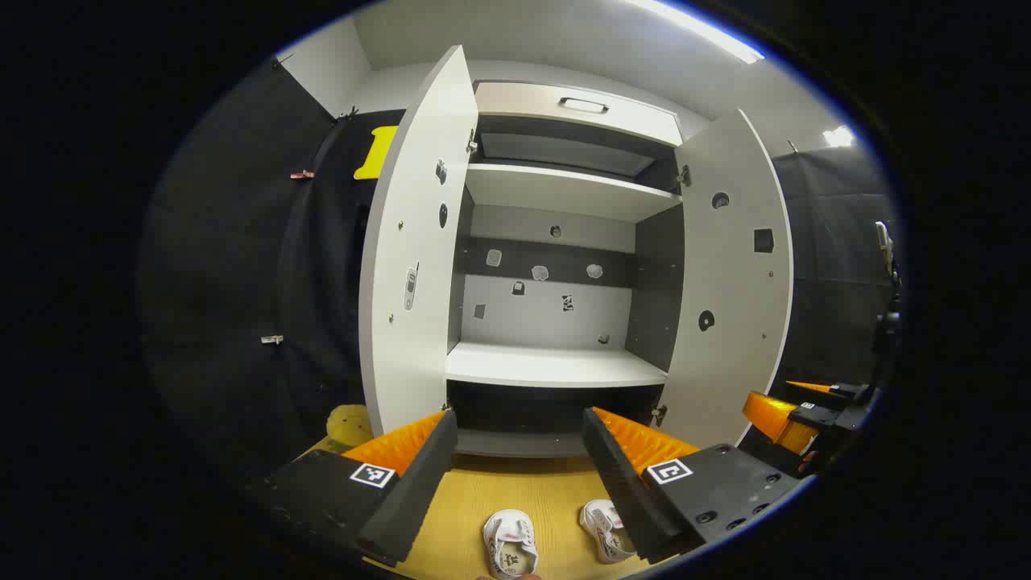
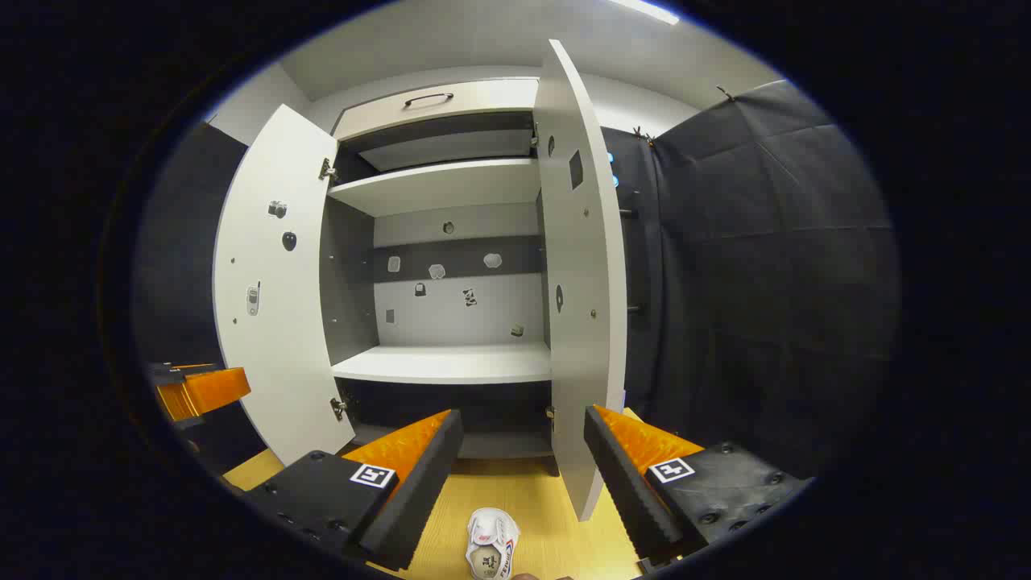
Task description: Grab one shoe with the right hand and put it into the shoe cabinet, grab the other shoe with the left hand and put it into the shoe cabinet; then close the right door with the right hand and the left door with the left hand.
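Two small white shoes stand on the wooden floor before the shoe cabinet [image 1: 556, 366]: one shoe [image 1: 510, 544] below my left gripper [image 1: 519, 475], the other shoe [image 1: 602, 528] partly hidden by its right finger. The left gripper is open and holds nothing, well above the shoes. Both cabinet doors stand open, the left door [image 1: 415, 258] and the right door [image 1: 729, 282]. In the right gripper view one shoe [image 2: 491, 544] lies below my right gripper [image 2: 523, 475], which is open with nothing in it. The cabinet [image 2: 443, 362] and its right door [image 2: 581, 274] are just ahead.
The cabinet shelves [image 1: 564, 193] are bare, with small stickers on the back panel. A drawer with a handle [image 1: 584, 105] tops the cabinet. Black cloth walls flank it. The other gripper [image 1: 805, 415] shows at the far right of the left gripper view. A yellowish object [image 1: 348, 423] lies by the left door.
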`<state>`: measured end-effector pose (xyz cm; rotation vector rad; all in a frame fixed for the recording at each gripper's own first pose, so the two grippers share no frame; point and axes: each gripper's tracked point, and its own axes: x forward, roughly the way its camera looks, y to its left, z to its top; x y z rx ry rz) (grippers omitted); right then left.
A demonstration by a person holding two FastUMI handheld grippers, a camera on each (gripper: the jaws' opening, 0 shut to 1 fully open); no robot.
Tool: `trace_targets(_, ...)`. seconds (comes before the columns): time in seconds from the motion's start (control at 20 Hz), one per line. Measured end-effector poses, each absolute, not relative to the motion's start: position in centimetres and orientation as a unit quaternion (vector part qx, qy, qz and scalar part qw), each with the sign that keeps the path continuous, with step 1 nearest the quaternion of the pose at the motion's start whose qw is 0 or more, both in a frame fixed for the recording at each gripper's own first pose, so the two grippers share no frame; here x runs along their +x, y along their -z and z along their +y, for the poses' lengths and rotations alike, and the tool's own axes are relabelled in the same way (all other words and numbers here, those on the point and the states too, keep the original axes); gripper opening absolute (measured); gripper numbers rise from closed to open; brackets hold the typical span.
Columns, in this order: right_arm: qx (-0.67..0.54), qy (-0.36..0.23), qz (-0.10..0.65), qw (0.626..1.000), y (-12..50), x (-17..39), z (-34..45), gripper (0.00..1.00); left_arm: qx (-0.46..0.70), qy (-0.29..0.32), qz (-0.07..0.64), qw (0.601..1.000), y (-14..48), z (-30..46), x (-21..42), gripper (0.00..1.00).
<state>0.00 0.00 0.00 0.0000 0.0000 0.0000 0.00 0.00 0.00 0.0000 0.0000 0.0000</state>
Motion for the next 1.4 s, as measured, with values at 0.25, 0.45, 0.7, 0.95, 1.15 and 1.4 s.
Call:
trace_targets(0.25,-0.003,-0.032,0.006,0.999,0.3,0.2,0.7,0.98,-0.002,-0.017,0.012,1.0,0.7,-0.5,-0.7,0.98)
trace_targets(0.45,-0.002,-0.063,0.02,0.998,1.7,0.4,0.5,0.98,-0.006,-0.036,0.029,0.999,1.4,-1.2,-1.0,0.97)
trace_targets(0.7,-0.005,-0.091,0.053,0.994,4.4,0.5,1.1,0.98,0.003,-0.061,0.027,0.998,1.2,-0.9,-0.9,0.97)
trace_targets(0.95,-0.017,-0.082,0.055,0.995,4.3,0.5,3.5,0.98,0.005,-0.038,0.027,0.999,1.5,0.1,0.6,0.98)
trace_targets(1.15,-0.019,-0.056,0.059,0.997,4.6,0.7,5.6,0.99,0.008,-0.002,0.028,1.0,2.0,1.8,1.2,0.97)
trace_targets(1.4,-0.03,-0.033,0.096,0.994,6.6,0.2,8.2,0.99,0.032,0.059,0.048,0.997,5.0,3.5,1.4,0.98)
